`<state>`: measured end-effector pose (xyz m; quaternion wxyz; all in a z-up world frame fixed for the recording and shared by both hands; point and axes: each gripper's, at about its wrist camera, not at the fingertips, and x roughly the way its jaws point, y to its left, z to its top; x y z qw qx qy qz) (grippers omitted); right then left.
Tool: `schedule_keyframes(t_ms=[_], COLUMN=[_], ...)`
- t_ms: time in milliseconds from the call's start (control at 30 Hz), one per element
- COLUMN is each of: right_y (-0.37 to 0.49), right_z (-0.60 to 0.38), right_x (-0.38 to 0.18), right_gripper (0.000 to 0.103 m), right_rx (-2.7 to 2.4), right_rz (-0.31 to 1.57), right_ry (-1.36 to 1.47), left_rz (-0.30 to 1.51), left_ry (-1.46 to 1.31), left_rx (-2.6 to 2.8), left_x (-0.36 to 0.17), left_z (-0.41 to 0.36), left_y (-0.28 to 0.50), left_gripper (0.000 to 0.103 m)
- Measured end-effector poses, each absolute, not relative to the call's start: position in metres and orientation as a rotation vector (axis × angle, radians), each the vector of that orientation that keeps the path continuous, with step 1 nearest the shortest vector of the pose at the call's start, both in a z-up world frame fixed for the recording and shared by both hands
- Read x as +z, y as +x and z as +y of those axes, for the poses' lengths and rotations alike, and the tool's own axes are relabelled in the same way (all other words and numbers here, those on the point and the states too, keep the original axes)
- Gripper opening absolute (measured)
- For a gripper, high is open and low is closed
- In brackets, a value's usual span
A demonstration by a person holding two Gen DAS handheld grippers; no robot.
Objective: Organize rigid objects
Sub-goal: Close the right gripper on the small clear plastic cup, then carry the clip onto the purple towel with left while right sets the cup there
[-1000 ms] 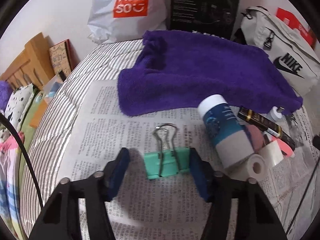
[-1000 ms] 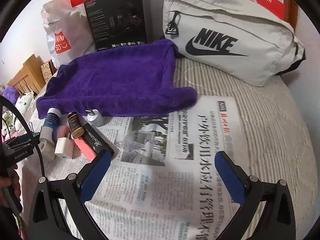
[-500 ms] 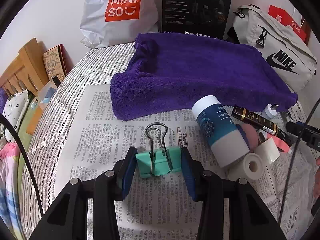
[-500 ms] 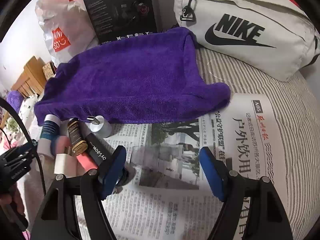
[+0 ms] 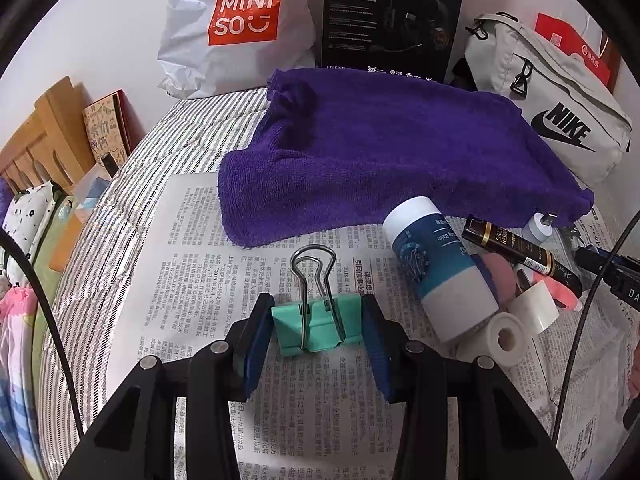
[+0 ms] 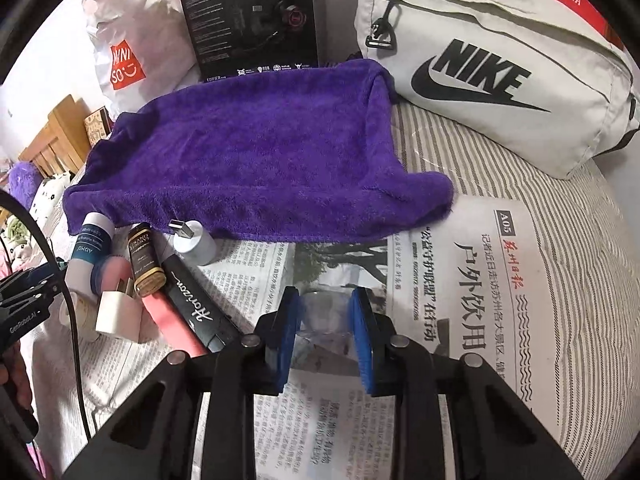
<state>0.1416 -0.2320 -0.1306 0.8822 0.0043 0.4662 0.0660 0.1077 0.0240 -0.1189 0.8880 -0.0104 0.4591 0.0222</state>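
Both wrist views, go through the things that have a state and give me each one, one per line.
Left gripper: shut on the green binder clip.
Binder clip: wire handles up, resting on the newspaper.
Right gripper: fingers closing, pressing a clear plastic item.
Purple towel: draped over something.
Blue-and-white bottle: lying down.
Nike bag: zipped, as far as visible.

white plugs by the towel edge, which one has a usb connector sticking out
The round white plug, touching the purple towel, shows a metal USB tip. The square white charger nearer the camera has two flat prongs instead.
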Motion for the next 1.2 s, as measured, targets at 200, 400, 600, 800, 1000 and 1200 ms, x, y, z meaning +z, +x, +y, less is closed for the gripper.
schedule_keyframes(t_ms=[200,400,600,800,1000,1200], right_y=[0.136,0.133,0.129,0.130,0.135,0.153], right_z=[-0.236,-0.238,-0.238,-0.235,-0.233,-0.230], right_x=[-0.121,-0.105,-0.084,-0.062,-0.037,-0.024], right_gripper=[0.027,0.027,0.027,0.027,0.027,0.027], right_rx=[0.128,0.139,0.152,0.175,0.197,0.203], right_rz=[0.960,0.939,0.907,0.880,0.848,0.836], right_ry=[-0.012,-0.026,-0.027,-0.028,-0.021,-0.016], left_rz=[0.961,0.949,0.922,0.898,0.869,0.857], left_ry=[-0.037,-0.032,-0.034,-0.030,-0.018,-0.017], left_rx=[0.031,0.033,0.039,0.032,0.026,-0.005], left_x=[-0.115,-0.100,-0.076,-0.052,-0.026,-0.010], left_z=[0.028,0.034,0.039,0.039,0.038,0.033], left_y=[0.107,0.103,0.101,0.099,0.106,0.127], left_gripper=[0.042,0.042,0.042,0.042,0.042,0.042])
